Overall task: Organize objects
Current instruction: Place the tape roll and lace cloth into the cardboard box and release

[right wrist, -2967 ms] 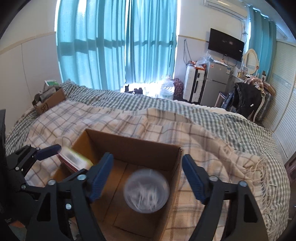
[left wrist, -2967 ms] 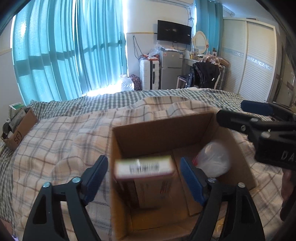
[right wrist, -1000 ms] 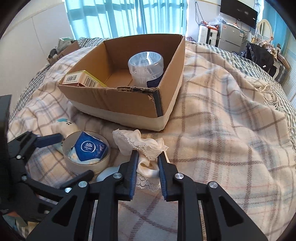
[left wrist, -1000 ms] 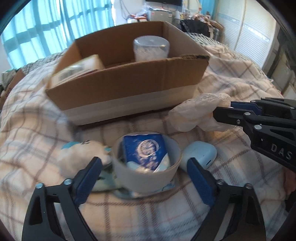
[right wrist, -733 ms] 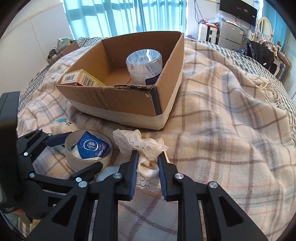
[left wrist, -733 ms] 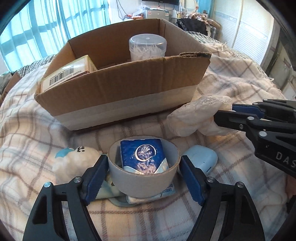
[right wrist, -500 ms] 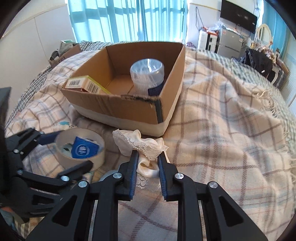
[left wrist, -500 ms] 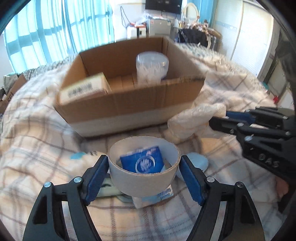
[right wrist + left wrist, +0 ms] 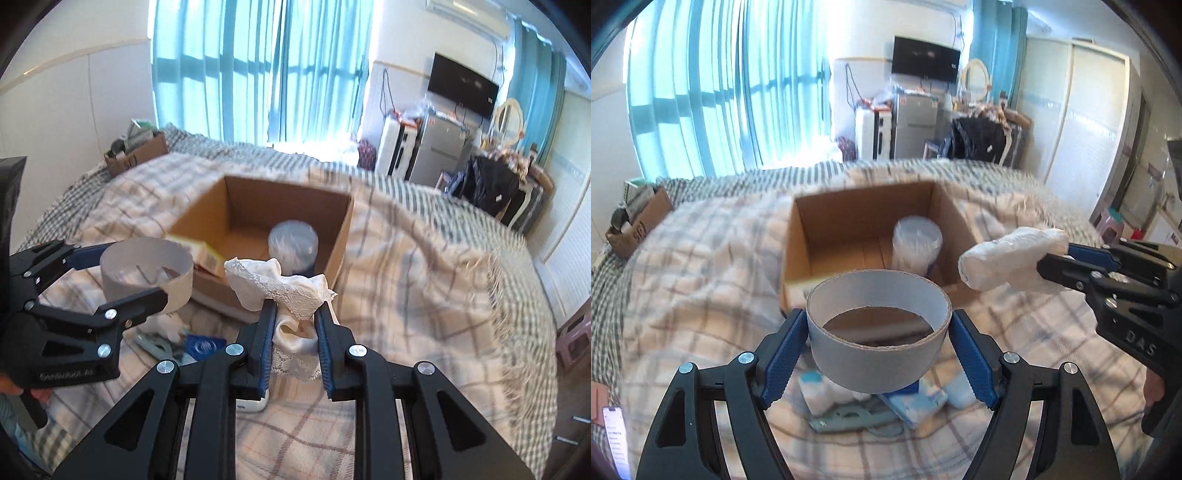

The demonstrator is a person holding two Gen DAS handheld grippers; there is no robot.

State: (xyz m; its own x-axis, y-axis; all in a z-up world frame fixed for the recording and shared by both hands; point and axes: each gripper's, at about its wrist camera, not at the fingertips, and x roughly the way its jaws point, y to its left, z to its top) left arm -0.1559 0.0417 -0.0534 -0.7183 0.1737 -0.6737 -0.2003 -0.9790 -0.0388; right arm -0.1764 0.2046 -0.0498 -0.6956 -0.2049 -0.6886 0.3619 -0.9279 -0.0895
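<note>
My left gripper is shut on a grey tape roll and holds it in the air just in front of the open cardboard box. The roll also shows in the right wrist view. My right gripper is shut on a white lace cloth, lifted near the box's right front corner; the cloth shows in the left wrist view. Inside the box stand a clear lidded jar and a small carton.
On the plaid blanket under the grippers lie a blue tissue pack, a white plush toy, a pale blue case and a grey flat item. A small brown box sits at the bed's far left.
Both grippers have risen from the blanket toward the box. The tape roll has left the tissue pack behind on the bed. The cloth has come off the blanket.
</note>
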